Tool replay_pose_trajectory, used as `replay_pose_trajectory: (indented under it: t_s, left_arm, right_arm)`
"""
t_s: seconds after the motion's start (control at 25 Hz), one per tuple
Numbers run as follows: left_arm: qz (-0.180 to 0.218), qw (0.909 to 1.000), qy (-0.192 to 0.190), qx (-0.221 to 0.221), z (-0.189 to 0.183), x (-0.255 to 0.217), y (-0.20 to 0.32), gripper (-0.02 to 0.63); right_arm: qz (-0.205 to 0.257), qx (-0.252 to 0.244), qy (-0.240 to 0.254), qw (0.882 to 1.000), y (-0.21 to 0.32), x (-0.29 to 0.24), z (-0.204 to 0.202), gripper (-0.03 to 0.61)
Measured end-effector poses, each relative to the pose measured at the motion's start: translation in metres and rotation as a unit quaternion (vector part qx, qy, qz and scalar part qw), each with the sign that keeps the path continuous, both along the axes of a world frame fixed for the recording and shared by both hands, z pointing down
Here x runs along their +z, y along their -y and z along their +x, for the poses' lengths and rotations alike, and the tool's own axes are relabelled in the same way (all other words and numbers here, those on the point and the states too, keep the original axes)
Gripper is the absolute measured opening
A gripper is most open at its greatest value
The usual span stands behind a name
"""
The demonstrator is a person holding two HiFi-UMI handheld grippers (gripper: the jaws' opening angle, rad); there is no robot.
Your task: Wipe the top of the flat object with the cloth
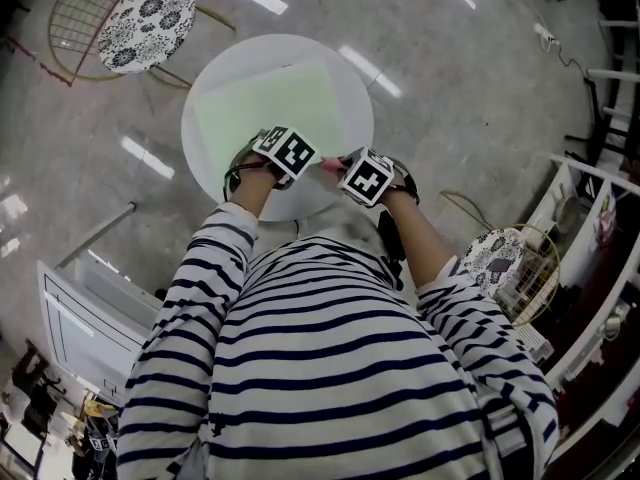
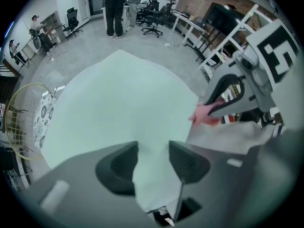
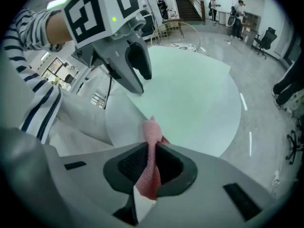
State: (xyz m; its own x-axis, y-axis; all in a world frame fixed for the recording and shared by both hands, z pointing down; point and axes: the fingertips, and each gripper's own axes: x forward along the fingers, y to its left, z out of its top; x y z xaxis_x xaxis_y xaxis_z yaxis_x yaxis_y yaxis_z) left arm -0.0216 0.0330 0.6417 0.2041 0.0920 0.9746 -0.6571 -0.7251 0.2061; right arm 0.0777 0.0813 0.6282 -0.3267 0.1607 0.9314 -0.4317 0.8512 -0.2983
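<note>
Cloth [image 3: 151,133], pink, pinched between closed jaws of right gripper [image 3: 151,164], just beside near edge of pale green sheet [image 1: 270,103]; left gripper [image 2: 153,160] clamps sheet's near corner.

The flat object [image 1: 275,108] lies on the round tabletop [image 1: 240,56], covering its middle. At the tabletop's near edge, the left claw [image 2: 153,163] has the flat object's near edge pinched between its jaws. The right claw [image 3: 151,163] is just to its right, over the near right part of the tabletop, with the cloth [image 3: 151,137] clamped between its jaws. On the floor [image 1: 470,88], a cushioned chair [image 1: 148,10] stands beyond the tabletop to the left, and a second cushioned chair [image 1: 497,253] stands nearer, to the right.
</note>
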Motion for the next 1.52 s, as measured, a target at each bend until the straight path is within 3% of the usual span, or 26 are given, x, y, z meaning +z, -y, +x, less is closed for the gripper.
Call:
replay_pose_trajectory:
  t_s: [0.16, 0.4, 0.64, 0.84, 1.04, 1.28, 1.36, 1.52]
  left_arm:
    - [-0.006, 0.9998, -0.012, -0.013, -0.001, -0.002, 0.001, 0.209]
    - [0.001, 0.9965, -0.050, -0.068, 0.005, -0.006, 0.010, 0.225]
    - [-0.060, 0.9922, -0.069, -0.084, 0.020, -0.011, -0.002, 0.227]
    - [-0.017, 0.9969, -0.060, -0.047, 0.025, -0.008, 0.009, 0.227]
    - [0.004, 0.9955, -0.064, -0.070, 0.021, -0.009, 0.026, 0.227]
    - [0.020, 0.9981, -0.041, -0.042, 0.019, -0.002, 0.028, 0.227]
    - [0.022, 0.9983, -0.038, -0.038, 0.018, -0.002, 0.027, 0.227]
    - [0.014, 0.9970, -0.051, -0.057, 0.017, -0.004, 0.030, 0.225]
  right_arm:
    - [0.025, 0.028, -0.014, 0.999, 0.017, 0.003, -0.003, 0.041]
    - [0.080, 0.053, -0.046, 0.994, 0.061, 0.005, 0.008, 0.041]
    - [0.144, 0.098, -0.049, 0.984, 0.133, 0.004, 0.005, 0.041]
    - [0.171, 0.095, -0.021, 0.981, 0.174, 0.001, -0.021, 0.041]
    - [0.173, 0.135, 0.021, 0.975, 0.204, -0.004, -0.038, 0.041]
    - [0.188, 0.280, 0.031, 0.941, 0.255, -0.008, -0.011, 0.041]
    - [0.182, 0.290, 0.035, 0.939, 0.260, -0.006, -0.010, 0.041]
    - [0.165, 0.275, 0.029, 0.947, 0.255, 0.004, -0.018, 0.042]
